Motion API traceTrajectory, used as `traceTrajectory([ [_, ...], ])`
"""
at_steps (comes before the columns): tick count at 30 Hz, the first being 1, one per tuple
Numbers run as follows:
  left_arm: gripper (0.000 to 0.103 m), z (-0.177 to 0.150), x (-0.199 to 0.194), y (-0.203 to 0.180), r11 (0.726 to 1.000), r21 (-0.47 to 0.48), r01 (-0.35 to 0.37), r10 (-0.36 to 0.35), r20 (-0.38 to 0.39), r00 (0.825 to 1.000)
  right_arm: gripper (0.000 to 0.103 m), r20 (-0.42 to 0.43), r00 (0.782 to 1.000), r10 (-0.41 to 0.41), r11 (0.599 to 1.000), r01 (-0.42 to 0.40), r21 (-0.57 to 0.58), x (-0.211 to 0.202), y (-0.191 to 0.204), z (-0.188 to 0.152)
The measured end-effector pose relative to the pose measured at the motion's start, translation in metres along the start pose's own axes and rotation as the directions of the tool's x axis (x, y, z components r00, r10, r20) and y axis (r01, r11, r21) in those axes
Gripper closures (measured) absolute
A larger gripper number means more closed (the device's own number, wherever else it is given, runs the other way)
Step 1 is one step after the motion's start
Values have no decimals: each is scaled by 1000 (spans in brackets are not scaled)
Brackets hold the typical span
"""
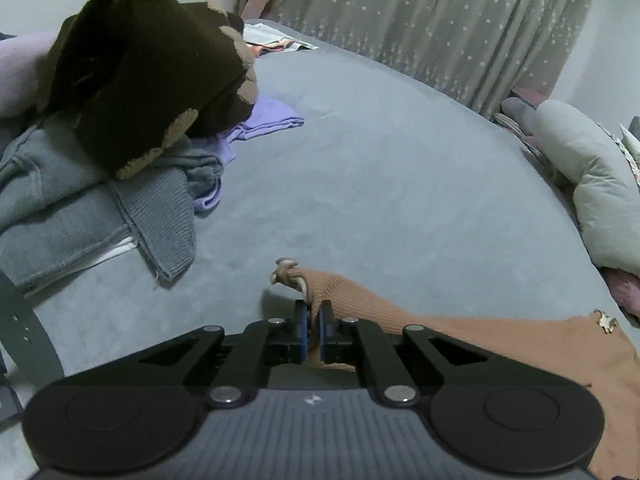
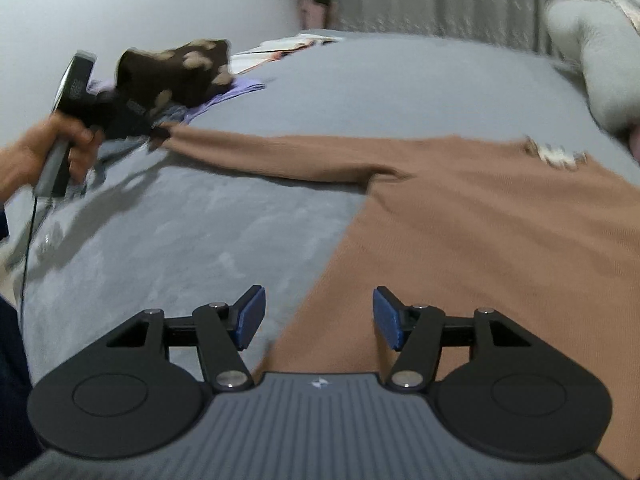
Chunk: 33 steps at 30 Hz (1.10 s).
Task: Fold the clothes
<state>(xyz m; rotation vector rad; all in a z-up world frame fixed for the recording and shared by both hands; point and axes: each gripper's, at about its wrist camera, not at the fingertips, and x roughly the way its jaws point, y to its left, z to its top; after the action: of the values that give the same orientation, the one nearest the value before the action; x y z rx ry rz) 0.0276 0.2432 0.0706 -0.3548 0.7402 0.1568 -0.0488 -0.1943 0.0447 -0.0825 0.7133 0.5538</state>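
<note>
Left gripper (image 1: 314,322) clamps the brown sweater's (image 1: 520,356) cuff over the grey bed (image 1: 380,184), near piled clothes (image 1: 100,152) and a curtain (image 1: 440,20). Right gripper (image 2: 318,318) hangs apart above the sweater's body spread on the bed.

No text can be read (the print on the left gripper (image 2: 86,92) is blurred).

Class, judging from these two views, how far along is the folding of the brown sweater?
Done: the brown sweater is spread flat on the grey bed. In hand: the left gripper is shut on the sleeve cuff, sleeve stretched outward; the right gripper hovers open over the hem. Left: no fold is visible yet. The heaped clothes pile looks unfolded.
</note>
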Motion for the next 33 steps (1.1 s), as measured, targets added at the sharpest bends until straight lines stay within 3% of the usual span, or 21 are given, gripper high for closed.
traceTrajectory([
  [5, 99, -11, -3, 7, 1000, -3, 13, -13, -84, 996, 42, 19, 999, -44, 992, 46, -121, 22, 18, 14],
  [8, 99, -14, 1, 16, 999, -26, 25, -27, -104, 994, 43, 54, 992, -113, 949, 124, -289, 47, 30, 25],
  [10, 99, -11, 1, 23, 997, -61, 52, -57, -90, 994, 51, 58, 981, -183, 913, 191, -361, 76, 30, 33],
  [12, 99, -10, -2, 24, 995, -73, 74, -79, -65, 995, 59, 47, 976, -211, 902, 213, -376, 95, 26, 37],
  [15, 99, -14, 8, 15, 997, -29, 71, -73, -95, 993, 60, 52, 964, -262, 898, 263, -352, 119, 15, 47],
  [16, 99, -16, 12, 14, 998, -18, 67, -68, -105, 992, 67, 55, 958, -283, 893, 284, -349, 120, 15, 49],
  [17, 99, -17, 18, 16, 998, -13, 61, -63, -113, 992, 73, 57, 938, -341, 872, 338, -353, 122, 15, 52],
  [18, 99, -17, 20, 17, 998, -17, 62, -63, -114, 991, 73, 59, 930, -363, 862, 359, -357, 122, 15, 52],
  [19, 99, -14, 22, 21, 997, -38, 70, -74, -110, 991, 74, 48, 932, -358, 870, 352, -346, 121, 12, 50],
  [20, 99, -12, 23, 26, 995, -62, 80, -86, -105, 991, 83, 36, 935, -352, 878, 344, -333, 120, 9, 48],
  [23, 99, -3, 19, 35, 988, -115, 98, -107, -78, 991, 95, 11, 948, -317, 895, 303, -328, 117, 3, 46],
  [28, 99, 18, 1, 51, 965, -204, 164, -168, -1, 986, 96, 7, 975, -224, 929, 215, -300, 76, -12, 63],
  [31, 99, 20, -2, 53, 961, -218, 172, -179, -13, 984, 96, -8, 986, -164, 942, 154, -299, 43, -29, 70],
  [33, 99, 16, -2, 50, 969, -194, 154, -166, -46, 985, 96, -62, 993, -98, 919, 67, -389, 44, -32, 60],
])
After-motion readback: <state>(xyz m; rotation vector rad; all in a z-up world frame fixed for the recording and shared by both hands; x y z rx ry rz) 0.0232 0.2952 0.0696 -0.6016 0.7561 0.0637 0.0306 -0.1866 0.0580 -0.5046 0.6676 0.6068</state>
